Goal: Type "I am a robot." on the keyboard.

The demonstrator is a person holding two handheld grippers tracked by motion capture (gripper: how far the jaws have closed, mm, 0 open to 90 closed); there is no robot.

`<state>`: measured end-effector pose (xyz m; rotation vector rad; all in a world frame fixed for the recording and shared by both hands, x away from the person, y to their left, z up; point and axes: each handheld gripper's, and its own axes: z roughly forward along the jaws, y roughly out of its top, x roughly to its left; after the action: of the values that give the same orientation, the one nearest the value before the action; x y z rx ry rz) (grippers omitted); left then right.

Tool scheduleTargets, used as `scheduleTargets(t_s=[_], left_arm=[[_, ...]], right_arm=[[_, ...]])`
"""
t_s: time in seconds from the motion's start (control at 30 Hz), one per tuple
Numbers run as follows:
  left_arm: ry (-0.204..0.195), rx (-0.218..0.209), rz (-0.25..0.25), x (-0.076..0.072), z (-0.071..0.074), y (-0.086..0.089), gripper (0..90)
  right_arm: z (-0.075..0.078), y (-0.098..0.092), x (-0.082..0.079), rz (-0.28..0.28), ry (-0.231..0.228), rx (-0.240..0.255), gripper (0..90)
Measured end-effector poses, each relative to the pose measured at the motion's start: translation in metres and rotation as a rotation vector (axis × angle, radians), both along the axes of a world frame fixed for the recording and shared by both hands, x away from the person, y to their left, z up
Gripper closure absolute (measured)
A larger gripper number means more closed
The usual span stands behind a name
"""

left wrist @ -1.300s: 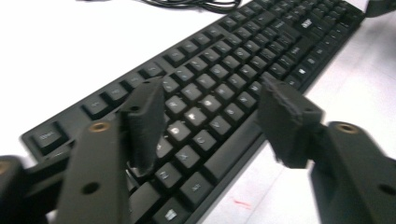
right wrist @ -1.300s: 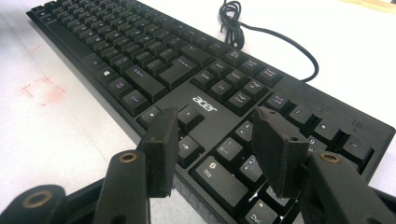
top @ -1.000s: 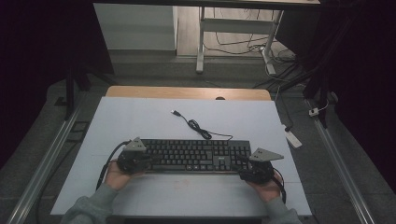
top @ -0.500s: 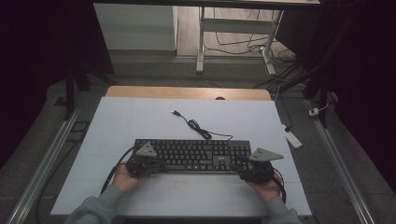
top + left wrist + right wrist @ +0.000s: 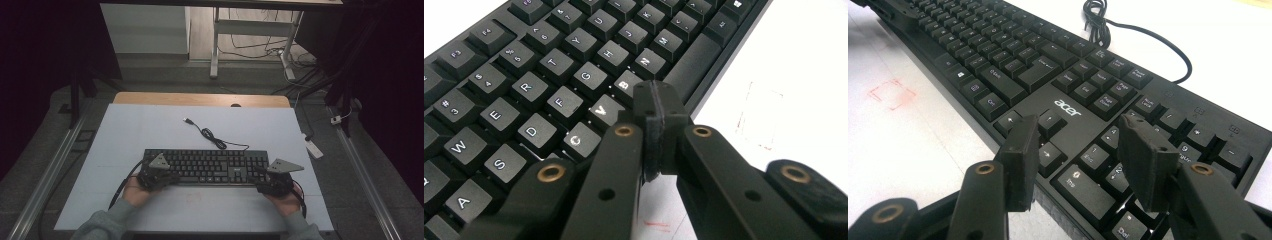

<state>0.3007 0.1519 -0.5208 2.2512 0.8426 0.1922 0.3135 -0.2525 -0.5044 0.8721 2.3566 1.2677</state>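
Note:
A black Acer keyboard [image 5: 210, 167] lies across the near half of the white table top [image 5: 150, 130]. Its black cable [image 5: 212, 137] curls away toward the far side and ends in a USB plug [image 5: 187, 120]. My left gripper [image 5: 171, 176] is shut with nothing in it. Its joined tips hover over the keyboard [image 5: 524, 85] at the B and V keys, beside the space bar, as the left gripper [image 5: 656, 100] view shows. My right gripper [image 5: 1079, 127] stands open over the near right edge of the keyboard [image 5: 1038, 65], between the arrow keys and the number pad. It grips nothing.
Faint red square marks [image 5: 764, 115] [image 5: 892, 93] are drawn on the table in front of the keyboard. A white block [image 5: 314, 148] lies off the table's right edge. A wooden strip [image 5: 200, 99] runs along the far edge, with desk legs and cables beyond.
My left gripper has slid a little to the right, from the keyboard's left end onto the letter keys. The right gripper and the keyboard have stayed put.

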Motion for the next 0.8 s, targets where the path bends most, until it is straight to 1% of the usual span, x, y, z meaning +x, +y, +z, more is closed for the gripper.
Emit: scheduleTargets(t_s=[0.1,0.13,0.17,0.23,0.33,0.4,0.47,0.53,0.57,0.63,0.7,0.73,0.8], left_arm=[[-0.001,0.002,-0.001,0.0,-0.001,-0.001,89.0],[0.002,0.013,0.001,0.001,-0.003,-0.001,89.0],[0.002,0.0,0.006,0.001,-0.004,-0.001,89.1],[0.003,0.001,0.007,0.001,-0.003,-0.001,89.1],[-0.02,0.006,0.002,-0.001,-0.001,-0.001,89.1],[-0.036,-0.019,0.003,-0.002,0.002,0.001,89.0],[-0.05,-0.052,0.012,-0.003,0.006,0.004,87.7],[-0.058,-0.085,0.025,-0.004,0.01,0.008,81.3],[-0.063,-0.093,0.031,-0.004,0.011,0.009,76.5],[-0.075,-0.104,0.044,-0.006,0.014,0.013,67.1],[-0.083,-0.114,0.056,-0.006,0.017,0.016,59.8],[-0.084,-0.12,0.061,-0.006,0.017,0.018,57.0],[-0.083,-0.129,0.073,-0.006,0.019,0.02,52.0]], right_arm=[[0.0,0.0,0.0,0.002,0.001,0.0,51.1],[0.0,0.001,0.0,0.003,0.0,-0.001,51.2],[0.0,0.001,0.0,0.004,-0.001,-0.001,51.1],[0.0,0.001,0.0,0.003,0.0,0.001,51.1],[0.0,0.0,0.0,-0.003,0.0,-0.002,51.0],[0.0,0.0,0.0,0.001,-0.001,0.006,51.0],[0.0,0.0,0.0,0.0,-0.001,0.004,51.0],[0.0,0.0,0.0,0.0,-0.001,0.006,50.9],[0.0,0.0,0.0,0.0,0.0,0.008,50.9],[0.0,0.0,0.0,0.0,-0.001,0.01,50.8],[0.0,0.0,0.0,0.001,-0.002,0.009,50.7],[0.0,0.0,0.0,-0.002,-0.002,0.001,50.7],[0.0,0.0,0.0,0.002,-0.002,0.006,50.5]])
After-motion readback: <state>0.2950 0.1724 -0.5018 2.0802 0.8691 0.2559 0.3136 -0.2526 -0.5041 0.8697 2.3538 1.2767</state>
